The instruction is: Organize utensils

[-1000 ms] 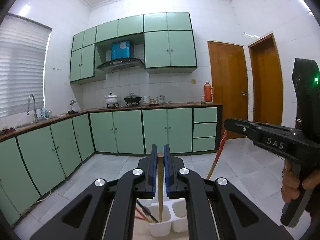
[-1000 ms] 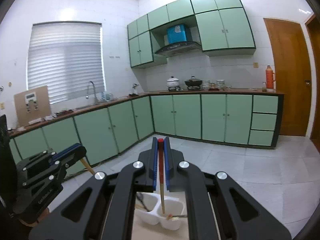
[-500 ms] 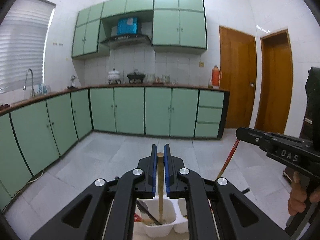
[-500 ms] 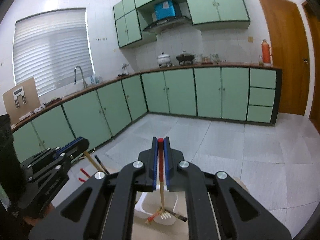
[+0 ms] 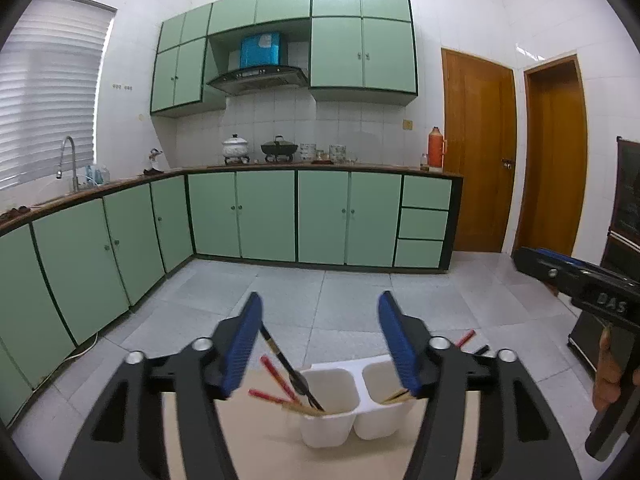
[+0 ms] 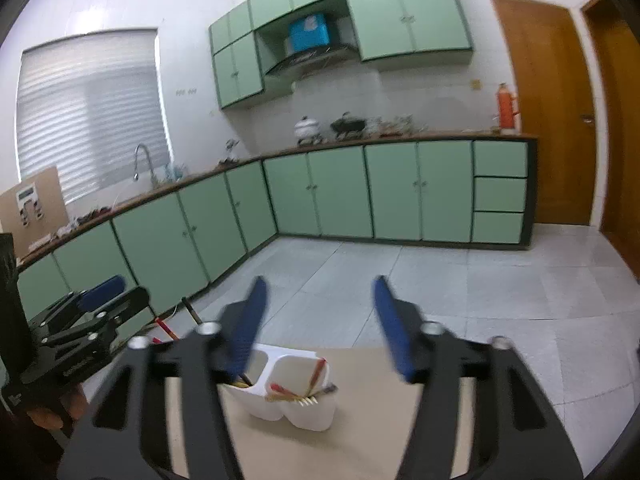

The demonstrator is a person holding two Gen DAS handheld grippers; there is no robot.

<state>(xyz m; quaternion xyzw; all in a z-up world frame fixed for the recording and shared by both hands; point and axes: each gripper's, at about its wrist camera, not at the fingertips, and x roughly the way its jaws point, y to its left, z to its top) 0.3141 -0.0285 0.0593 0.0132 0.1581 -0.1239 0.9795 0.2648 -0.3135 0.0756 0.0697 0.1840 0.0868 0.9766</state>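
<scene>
The left claw [image 5: 318,344] is released, its two blue-padded fingers [image 5: 240,344] spread wide with nothing between them. Just past the fingers, at about 6 o'clock in the left wrist view, a white two-cup holder [image 5: 344,404] stands on the pale bench [image 5: 256,424]. Its left cup holds red-ended chopsticks [image 5: 276,374] and a dark-handled utensil [image 5: 286,364], all leaning toward 10 o'clock. The right cup shows pale chopstick ends at its rim, and a red-tipped stick [image 5: 464,336] and a black-tipped one poke out toward 2 o'clock behind the right finger. At 3 o'clock in that view the other claw shows from the side, held by a hand [image 5: 610,376].

The right claw [image 6: 318,320] is released too, fingers [image 6: 394,332] wide apart and empty. The same holder [image 6: 296,396] sits below them at 6 o'clock in the right wrist view, on the bench [image 6: 380,420]. From here the nearer cup holds red-and-pale chopsticks [image 6: 316,374] leaning against its rim, and what looks like a pale fork head at its front edge. The far cup is partly hidden by the left finger; a dark handle [image 6: 190,312] and a red tip rise from it toward 10 o'clock. This view is somewhat blurred.

Beyond the bench lie a grey tiled floor [image 5: 280,292], green cabinets [image 5: 264,216], a sink tap [image 5: 68,160] at 9 o'clock and wooden doors [image 5: 478,152] at 2 o'clock.
</scene>
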